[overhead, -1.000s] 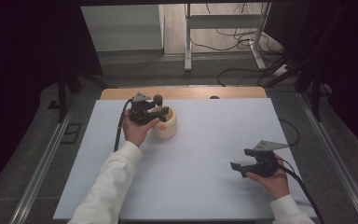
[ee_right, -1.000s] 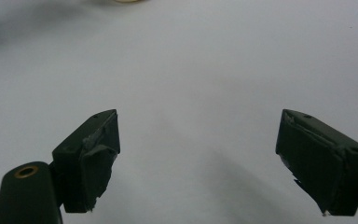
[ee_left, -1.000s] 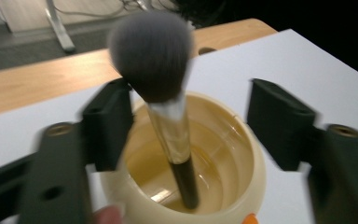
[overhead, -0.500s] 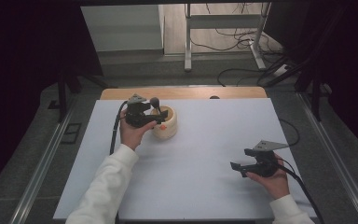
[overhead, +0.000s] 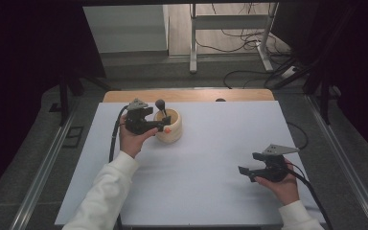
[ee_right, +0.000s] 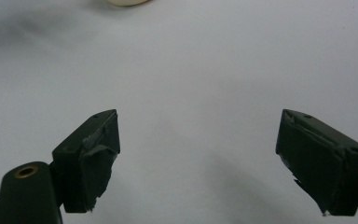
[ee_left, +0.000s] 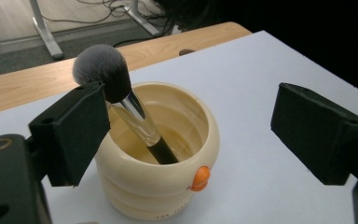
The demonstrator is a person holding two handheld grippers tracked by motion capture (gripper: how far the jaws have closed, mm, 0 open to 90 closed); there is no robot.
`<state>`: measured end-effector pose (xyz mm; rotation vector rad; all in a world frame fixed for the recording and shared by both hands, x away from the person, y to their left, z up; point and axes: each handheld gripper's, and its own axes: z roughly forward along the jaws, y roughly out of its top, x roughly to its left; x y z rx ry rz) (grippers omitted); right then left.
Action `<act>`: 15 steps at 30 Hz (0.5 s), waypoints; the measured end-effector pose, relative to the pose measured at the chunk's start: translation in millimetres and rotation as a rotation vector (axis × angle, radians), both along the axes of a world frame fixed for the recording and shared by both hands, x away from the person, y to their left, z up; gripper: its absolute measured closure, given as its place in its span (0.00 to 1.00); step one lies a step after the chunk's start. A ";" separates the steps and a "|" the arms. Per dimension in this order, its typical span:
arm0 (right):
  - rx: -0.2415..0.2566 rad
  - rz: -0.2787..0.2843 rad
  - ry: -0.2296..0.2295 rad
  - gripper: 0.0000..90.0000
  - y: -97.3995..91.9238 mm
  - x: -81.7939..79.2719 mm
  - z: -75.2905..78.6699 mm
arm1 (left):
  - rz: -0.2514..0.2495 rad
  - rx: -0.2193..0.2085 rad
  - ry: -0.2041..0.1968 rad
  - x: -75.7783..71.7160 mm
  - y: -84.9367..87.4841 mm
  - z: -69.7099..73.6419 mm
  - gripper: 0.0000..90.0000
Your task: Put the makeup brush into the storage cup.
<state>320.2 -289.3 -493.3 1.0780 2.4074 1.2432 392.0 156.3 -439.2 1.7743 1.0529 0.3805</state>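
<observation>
On the white tabletop (overhead: 196, 158), as the high view has it, a cream ribbed cup (overhead: 169, 128) stands at about ten o'clock from the middle, with a makeup brush (overhead: 162, 106) leaning inside it, bristle head up. The left tongs (overhead: 164, 125) sit just beside the cup at its nine o'clock side, held by the person's left hand (overhead: 132, 141), and a black cable trails from them toward six o'clock. The right tongs (overhead: 245, 171) rest low at about four o'clock of the tabletop, well apart from the cup, in the right hand (overhead: 280, 184), jaws aimed toward nine o'clock. From the left gripper view, the left tongs (ee_left: 191, 126) are spread wide, having just been opening, with the cup (ee_left: 158, 186) standing between the jaws but touched by neither pad as far as can be told; the brush (ee_left: 121, 100) slants from the cup's hollow up to eleven o'clock, its dark bristles just beside the left jaw, and a small orange knob (ee_left: 199, 178) sticks out of the cup's wall at five o'clock. From the right gripper view, the right tongs (ee_right: 198, 158) stand spread over bare white tabletop (ee_right: 200, 70) with nothing between them, and the cup's base (ee_right: 127, 2) peeks in at twelve o'clock.
</observation>
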 end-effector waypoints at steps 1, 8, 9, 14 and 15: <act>-0.001 0.000 0.000 0.16 -0.2 -0.2 0.1 | -0.002 0.006 -0.002 -1.5 -0.1 -0.3 0.13; 0.002 -0.006 -0.007 0.16 -0.7 -0.7 1.1 | -0.016 0.017 0.009 -10.9 2.9 -2.4 0.12; 0.002 -0.007 -0.004 0.16 -0.6 -0.4 0.9 | -0.018 0.015 0.009 -12.3 4.3 -2.0 0.13; -0.003 -0.004 -0.001 0.16 -0.1 0.5 -0.4 | -0.014 0.013 0.004 -19.4 8.0 0.0 0.13; -0.005 -0.005 0.001 0.16 0.0 0.1 -0.1 | -0.015 0.014 0.002 -20.6 8.8 0.2 0.13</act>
